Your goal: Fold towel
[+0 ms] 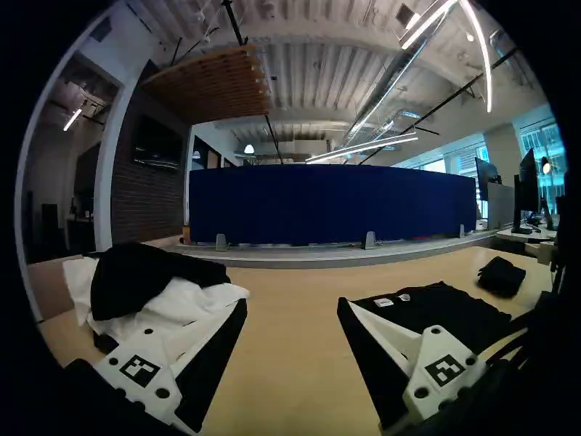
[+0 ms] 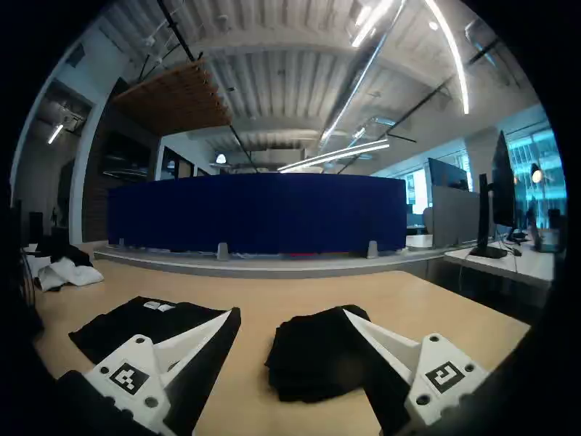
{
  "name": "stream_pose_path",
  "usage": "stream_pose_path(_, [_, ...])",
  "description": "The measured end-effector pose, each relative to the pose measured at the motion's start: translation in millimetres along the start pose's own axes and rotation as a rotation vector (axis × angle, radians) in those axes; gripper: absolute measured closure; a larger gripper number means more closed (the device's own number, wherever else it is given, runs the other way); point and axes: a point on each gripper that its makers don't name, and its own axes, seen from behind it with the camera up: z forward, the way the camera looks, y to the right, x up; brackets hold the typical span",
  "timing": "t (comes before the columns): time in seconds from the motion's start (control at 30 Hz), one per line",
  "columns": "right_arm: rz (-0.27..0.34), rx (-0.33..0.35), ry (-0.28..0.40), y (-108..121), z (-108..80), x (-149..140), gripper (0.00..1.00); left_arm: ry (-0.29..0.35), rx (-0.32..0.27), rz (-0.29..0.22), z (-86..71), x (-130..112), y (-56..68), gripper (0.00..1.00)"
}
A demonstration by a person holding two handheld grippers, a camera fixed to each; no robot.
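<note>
your left gripper (image 1: 292,305) and right gripper (image 2: 290,312): fingers apart, empty. black towel (image 2: 138,321) lies flat near left, likely staged for folding.

No readable text, labels or numbers

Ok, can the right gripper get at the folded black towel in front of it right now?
Probably yes. The right gripper is open, and the folded black towel lies on the table just ahead of its fingers, with nothing lying on it or in between.
</note>
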Motion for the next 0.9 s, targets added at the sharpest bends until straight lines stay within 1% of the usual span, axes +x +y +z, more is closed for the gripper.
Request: stream_pose_path(0.9, [0.000,0.000,0.000,-0.2,-0.2,0.6,0.00,0.000,0.000,-0.001,-2.5,0.2,0.9,0.08])
